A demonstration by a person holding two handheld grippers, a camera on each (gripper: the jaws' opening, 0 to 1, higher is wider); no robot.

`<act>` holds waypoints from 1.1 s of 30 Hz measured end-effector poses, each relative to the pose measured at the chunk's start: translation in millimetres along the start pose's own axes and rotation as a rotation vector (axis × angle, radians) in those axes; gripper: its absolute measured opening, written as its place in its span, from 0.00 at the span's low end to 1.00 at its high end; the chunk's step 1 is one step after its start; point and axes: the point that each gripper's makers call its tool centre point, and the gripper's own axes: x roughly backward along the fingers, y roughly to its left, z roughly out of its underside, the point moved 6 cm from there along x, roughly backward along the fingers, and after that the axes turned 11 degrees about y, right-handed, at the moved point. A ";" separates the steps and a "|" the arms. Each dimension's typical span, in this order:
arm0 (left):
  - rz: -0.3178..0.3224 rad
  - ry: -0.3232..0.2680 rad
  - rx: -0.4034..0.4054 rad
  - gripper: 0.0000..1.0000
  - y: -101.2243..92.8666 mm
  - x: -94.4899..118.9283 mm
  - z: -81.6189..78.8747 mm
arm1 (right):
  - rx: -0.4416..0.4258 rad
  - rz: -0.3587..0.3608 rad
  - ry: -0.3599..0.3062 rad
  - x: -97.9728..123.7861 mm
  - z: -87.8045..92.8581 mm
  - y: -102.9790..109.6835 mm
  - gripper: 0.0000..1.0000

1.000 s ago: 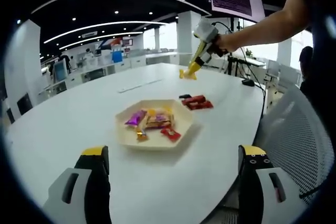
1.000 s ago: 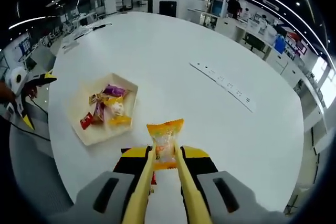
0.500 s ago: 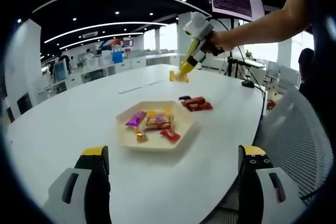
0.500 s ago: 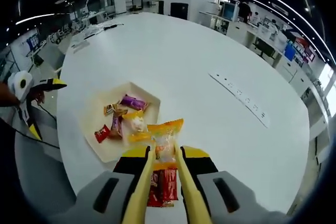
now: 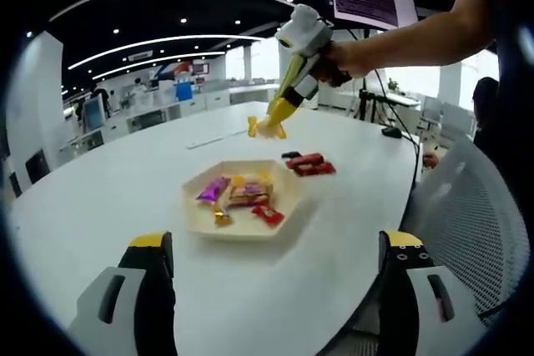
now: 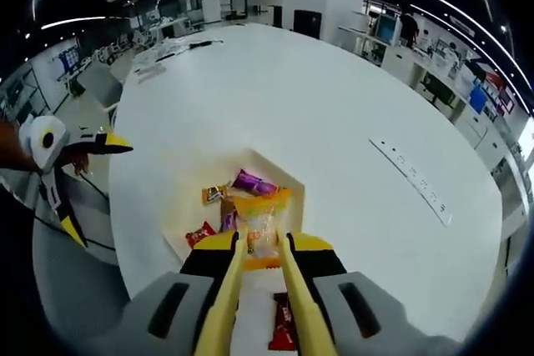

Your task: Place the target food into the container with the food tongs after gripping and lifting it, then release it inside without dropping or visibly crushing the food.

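**Two hand-held grippers, one orange packet held above the tray**

Two yellow tong arms rise from the bottom of the right gripper view, and the right hand-held gripper (image 6: 264,243) is clenched on them, so their tips pinch an orange snack packet (image 6: 263,221) by its lower part. The packet stands upright in the tongs (image 6: 224,306), lifted off the surface, with its top edge over the near side of the container (image 6: 288,179). Just beyond and to the left of it in that view lie the wrapped snacks already in the tray: a purple one (image 6: 253,183), a red one (image 6: 200,233) and a brownish one (image 6: 216,194). Below the tongs, on the white surface (image 6: 334,114), lies a red packet (image 6: 284,327).

In the left gripper view, the left hand-held gripper (image 5: 275,285) hangs low and near the surface's edge with its two black, yellow-tipped jaws spread wide apart, holding nothing. Past them sits the pale hexagonal container (image 5: 288,206) with its mixed snacks, and just behind it to the right are two red packets (image 5: 310,164) on the surface.

Farther back, a person's bare forearm (image 5: 409,39) reaches in from the upper right, the hand wrapped round the right hand-held gripper's body, which angles downward and to the left. The orange packet (image 5: 265,127) hangs at the tong tips, in the air above the far side of the tray.
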 end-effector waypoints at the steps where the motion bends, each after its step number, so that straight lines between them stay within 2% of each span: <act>1: 0.000 0.002 -0.001 0.99 -0.1 -0.1 0.3 | 0.000 -0.005 -0.002 -1.8 -2.5 3.3 0.21; 8: -0.002 -0.003 -0.003 0.99 0.1 0.5 -0.9 | 0.013 -0.041 -0.021 -11.3 -20.6 27.8 0.22; 15: 0.005 0.014 -0.006 0.99 -0.4 -1.0 2.1 | 0.047 -0.065 -0.003 -23.9 -22.8 49.1 0.22; 33: -0.004 0.007 -0.011 0.99 -0.5 0.2 -0.2 | 0.060 -0.067 0.012 -31.3 -21.6 57.2 0.22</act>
